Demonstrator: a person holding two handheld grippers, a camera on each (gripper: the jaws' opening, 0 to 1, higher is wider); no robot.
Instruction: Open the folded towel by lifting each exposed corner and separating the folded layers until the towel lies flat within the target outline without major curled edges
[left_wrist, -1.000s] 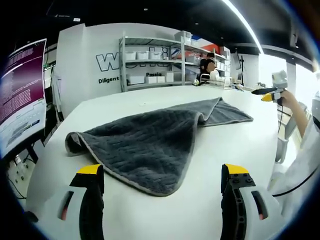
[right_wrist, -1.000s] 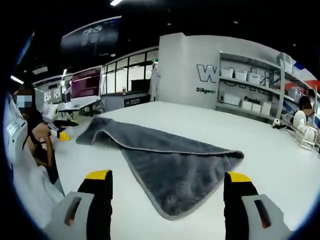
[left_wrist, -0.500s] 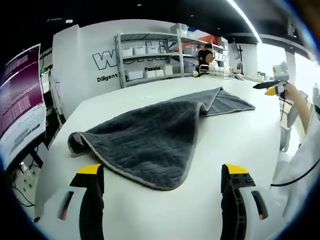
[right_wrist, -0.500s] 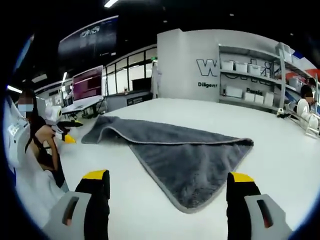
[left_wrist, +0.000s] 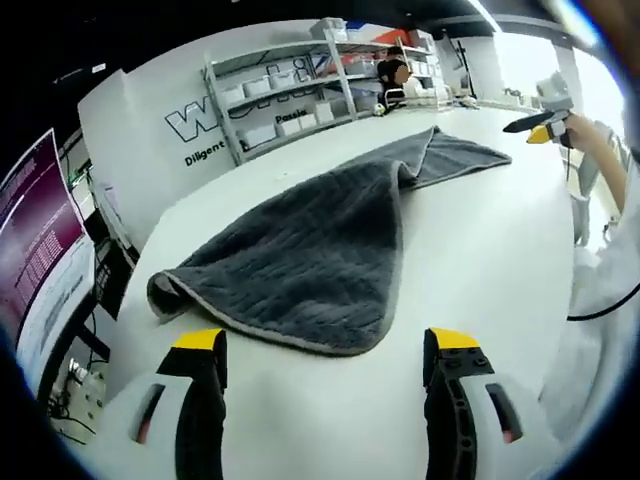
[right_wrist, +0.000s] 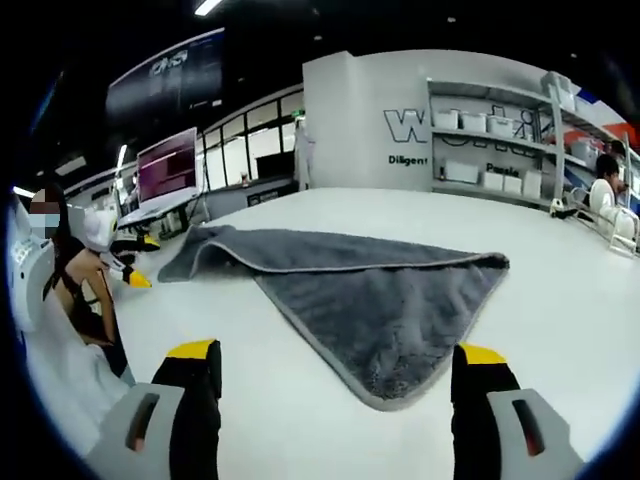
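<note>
While both tools gape wide, empty: left tool (left_wrist: 325, 360), right tool (right_wrist: 335, 375). Grey towel (left_wrist: 310, 240), folded on white table (left_wrist: 480, 230); soft, limp, light. Best grasped at rounded hemmed corner (left_wrist: 355, 345).

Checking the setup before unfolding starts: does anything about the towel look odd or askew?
The grey towel lies folded at a slant on the white table, one layer flapped over another. Its near-left corner curls under itself. No damage or spill shows.
</note>
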